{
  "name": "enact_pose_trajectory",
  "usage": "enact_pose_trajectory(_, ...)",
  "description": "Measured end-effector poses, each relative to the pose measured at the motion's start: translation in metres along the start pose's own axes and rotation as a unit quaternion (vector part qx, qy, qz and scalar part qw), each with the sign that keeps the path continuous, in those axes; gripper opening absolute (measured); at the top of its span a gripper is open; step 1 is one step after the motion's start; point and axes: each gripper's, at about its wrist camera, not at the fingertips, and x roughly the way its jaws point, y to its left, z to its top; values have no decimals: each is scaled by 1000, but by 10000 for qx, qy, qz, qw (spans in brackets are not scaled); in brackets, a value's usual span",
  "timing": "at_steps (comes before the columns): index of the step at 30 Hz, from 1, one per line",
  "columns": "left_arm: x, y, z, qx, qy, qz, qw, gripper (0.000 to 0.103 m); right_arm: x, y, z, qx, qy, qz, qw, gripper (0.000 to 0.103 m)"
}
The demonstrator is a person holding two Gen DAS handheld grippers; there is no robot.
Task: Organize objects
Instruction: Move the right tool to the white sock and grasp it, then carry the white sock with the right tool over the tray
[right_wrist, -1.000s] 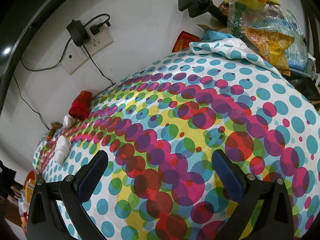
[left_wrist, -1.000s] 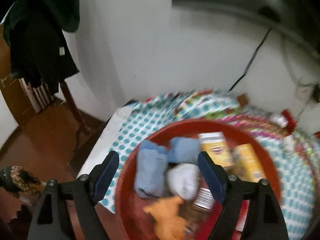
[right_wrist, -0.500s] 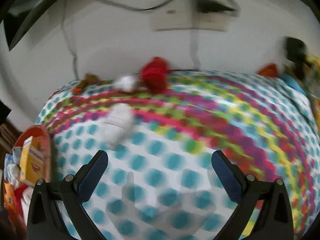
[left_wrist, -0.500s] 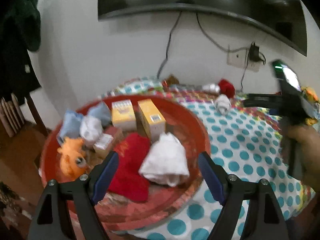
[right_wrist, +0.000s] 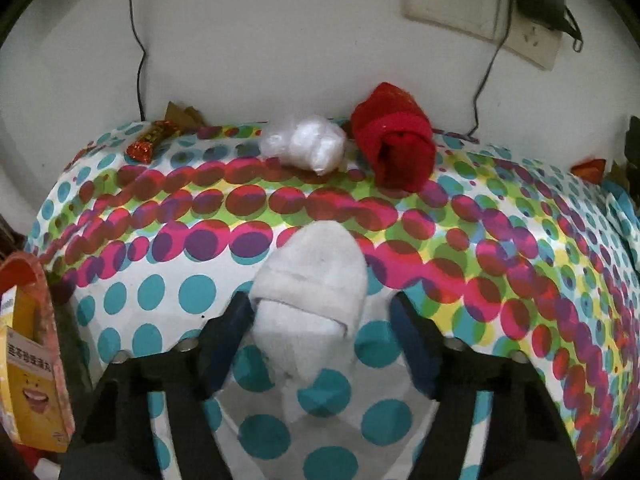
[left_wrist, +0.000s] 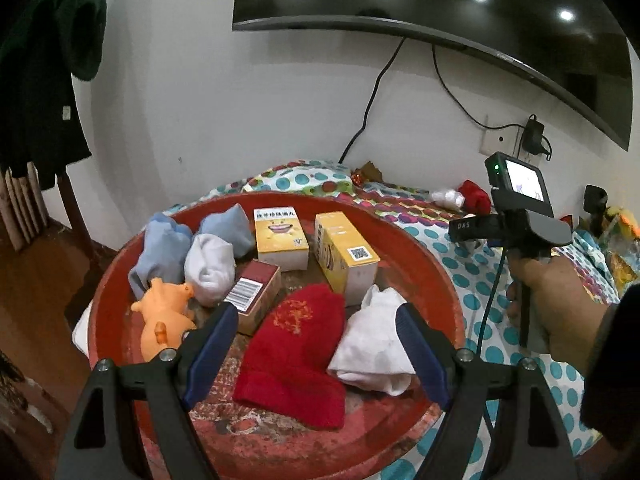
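- White rolled sock lies on the dotted tablecloth, between the two fingers of the right claw; the claw is closing around it, and a gap shows on the right-hand side, so the pads do not yet press it from both sides.
- Behind that sock, near the wall, a red rolled sock rests just beside a crumpled clear plastic bag; a small red-gold wrapper lies further left.
- Left claw hangs with its fingers wide apart and nothing between the pads, above the near part of a round red tray.
- In the tray: a flat red sock directly under the left claw, a loose white sock touching its right side, two yellow boxes, a dark red box with a barcode, an orange rubber pig, a rolled white sock and two pale blue socks.
- The tray sits at the left end of the tabletop, its rim also visible at the left edge of the right wrist view.
- A person's right hand grips the handle of the right claw, seen from the left wrist view.
- On the wall: a dark screen, hanging cables and a socket with a charger.
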Motion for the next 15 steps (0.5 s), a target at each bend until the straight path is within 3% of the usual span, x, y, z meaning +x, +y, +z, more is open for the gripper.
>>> enact_pose_trajectory(2, 1, 1, 0, -37, 36, -5, 10000, 83, -2, -3, -1, -18, -60, 10, 10000, 40)
enact_pose_trajectory(8, 0, -8, -4, 58, 81, -30, 9999, 83, -13, -3, -8, -269, -126, -96, 9995, 33)
enact_pose_trajectory(15, -9, -17, -6, 185, 45, -68, 9998, 83, -51, -22, -21, -581, -332, -227, 9975, 33)
